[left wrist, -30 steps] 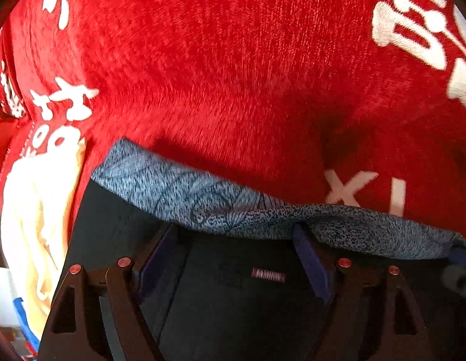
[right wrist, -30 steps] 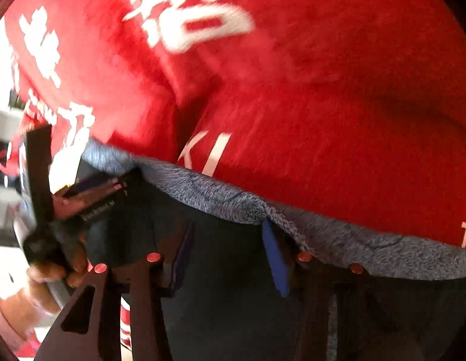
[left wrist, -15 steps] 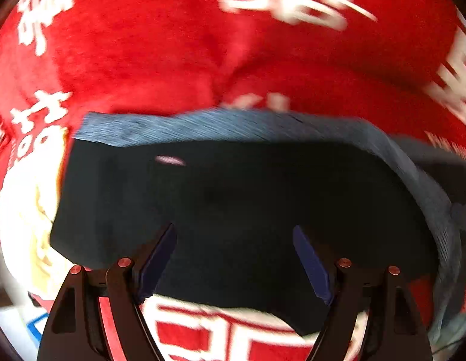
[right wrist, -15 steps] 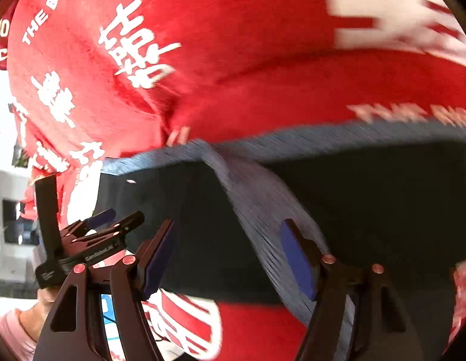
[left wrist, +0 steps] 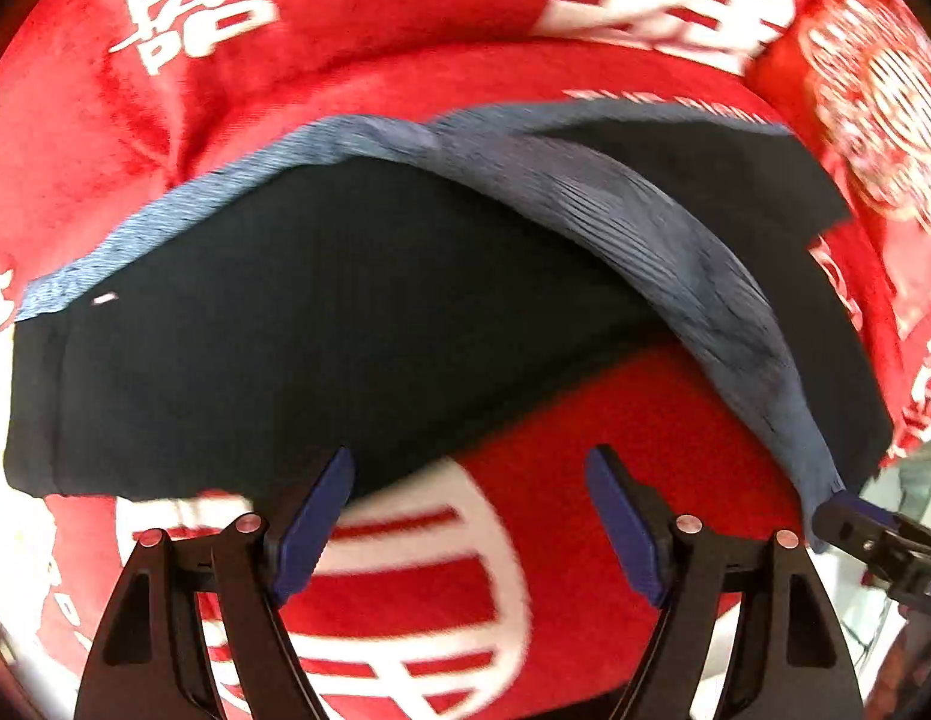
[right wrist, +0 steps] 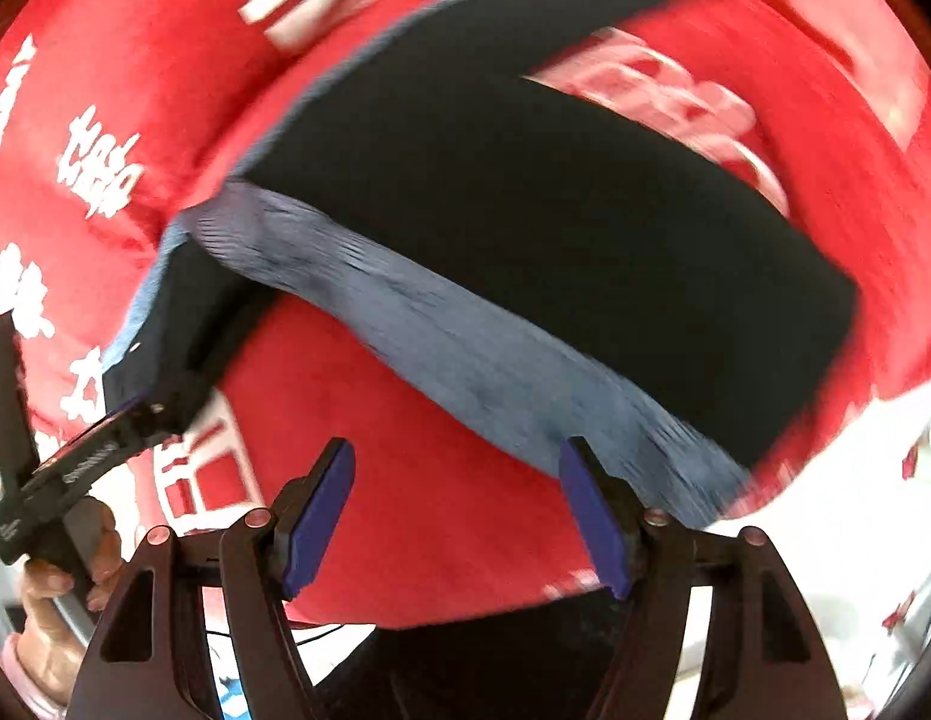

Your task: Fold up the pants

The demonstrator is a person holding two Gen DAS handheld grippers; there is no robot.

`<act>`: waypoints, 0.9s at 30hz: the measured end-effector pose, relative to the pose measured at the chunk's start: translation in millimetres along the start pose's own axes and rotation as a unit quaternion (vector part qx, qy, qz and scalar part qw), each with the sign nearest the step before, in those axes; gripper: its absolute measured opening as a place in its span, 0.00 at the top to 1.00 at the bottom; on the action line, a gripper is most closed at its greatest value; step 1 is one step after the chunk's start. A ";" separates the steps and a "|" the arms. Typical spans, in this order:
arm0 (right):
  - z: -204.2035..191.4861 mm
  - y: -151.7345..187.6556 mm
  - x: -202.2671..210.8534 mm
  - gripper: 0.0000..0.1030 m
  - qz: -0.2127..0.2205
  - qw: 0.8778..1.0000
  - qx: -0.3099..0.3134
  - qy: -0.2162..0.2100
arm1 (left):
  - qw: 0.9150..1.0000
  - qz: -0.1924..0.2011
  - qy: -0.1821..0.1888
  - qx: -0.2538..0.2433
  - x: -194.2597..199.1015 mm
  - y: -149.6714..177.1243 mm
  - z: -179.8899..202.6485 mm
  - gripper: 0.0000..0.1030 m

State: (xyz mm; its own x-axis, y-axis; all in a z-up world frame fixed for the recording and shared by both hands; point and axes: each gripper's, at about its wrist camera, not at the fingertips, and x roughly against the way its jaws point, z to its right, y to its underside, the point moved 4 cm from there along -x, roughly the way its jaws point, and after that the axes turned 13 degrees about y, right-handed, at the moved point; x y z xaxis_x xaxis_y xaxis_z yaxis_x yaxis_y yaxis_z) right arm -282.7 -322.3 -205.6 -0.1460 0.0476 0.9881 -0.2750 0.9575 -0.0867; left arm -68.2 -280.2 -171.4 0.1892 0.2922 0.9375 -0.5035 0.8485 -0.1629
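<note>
Both grippers, left (left wrist: 468, 516) & right (right wrist: 456, 510), wide open now, backed off pants (left wrist: 345, 324); pants released on red blanket (left wrist: 585, 432), fold placed.

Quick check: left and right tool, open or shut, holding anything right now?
Left tool: open, holding nothing; pants lie ahead of it.
Right tool: open, holding nothing; grey waistband brushes one finger.

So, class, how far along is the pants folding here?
Done: black pants lie on the red blanket, apparently folded once, grey waistband draped across them. In hand: nothing; left tongs and right tongs both gape empty. Left: straightening that band, probably another fold.
</note>
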 end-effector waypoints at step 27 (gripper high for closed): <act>101.1 16.9 -29.1 0.52 -0.038 0.982 -0.052 -0.176 | 0.997 -0.065 0.012 -0.032 -77.4 -0.3 84.6 0.21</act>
State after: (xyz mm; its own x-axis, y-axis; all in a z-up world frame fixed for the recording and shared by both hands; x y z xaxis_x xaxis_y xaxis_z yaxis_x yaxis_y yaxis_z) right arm -379.1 -336.3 -248.7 -0.4527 -0.1092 0.8849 -0.2028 0.9791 0.0170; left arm -154.1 -340.4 -217.9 0.2695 0.1875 0.9446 -0.4185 0.9062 -0.0605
